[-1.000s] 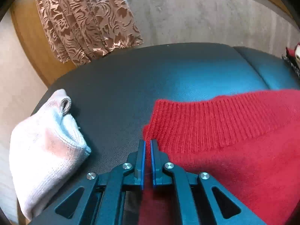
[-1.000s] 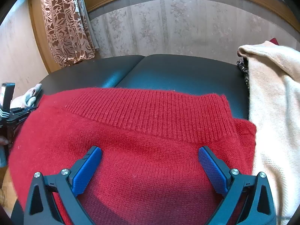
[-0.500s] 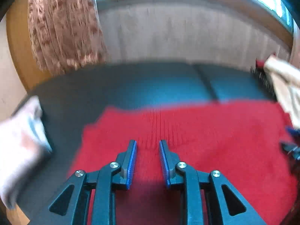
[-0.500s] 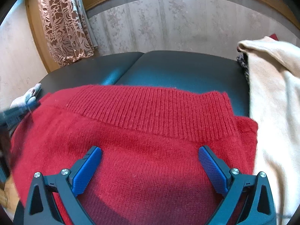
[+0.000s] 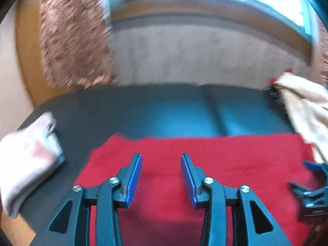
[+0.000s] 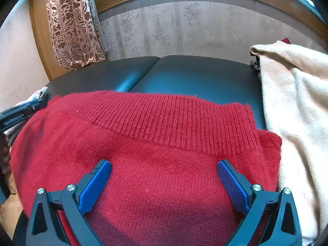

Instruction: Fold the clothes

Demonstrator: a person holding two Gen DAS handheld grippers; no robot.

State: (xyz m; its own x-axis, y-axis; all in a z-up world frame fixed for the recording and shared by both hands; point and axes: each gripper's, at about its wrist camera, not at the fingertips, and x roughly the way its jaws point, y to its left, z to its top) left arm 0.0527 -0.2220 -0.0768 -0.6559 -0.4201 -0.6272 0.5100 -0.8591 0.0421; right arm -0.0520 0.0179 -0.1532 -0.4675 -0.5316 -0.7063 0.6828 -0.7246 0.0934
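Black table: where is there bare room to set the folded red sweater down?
Bare black table shows beyond the red sweater's ribbed hem, up to the wall. A narrower strip lies between the sweater and the white cloth on the left. The right is crowded by the cream garment, which touches the sweater.

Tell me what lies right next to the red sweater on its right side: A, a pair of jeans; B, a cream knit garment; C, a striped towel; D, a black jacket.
B: in the right wrist view a cream garment lies against the right edge of the red sweater on the dark cushion.
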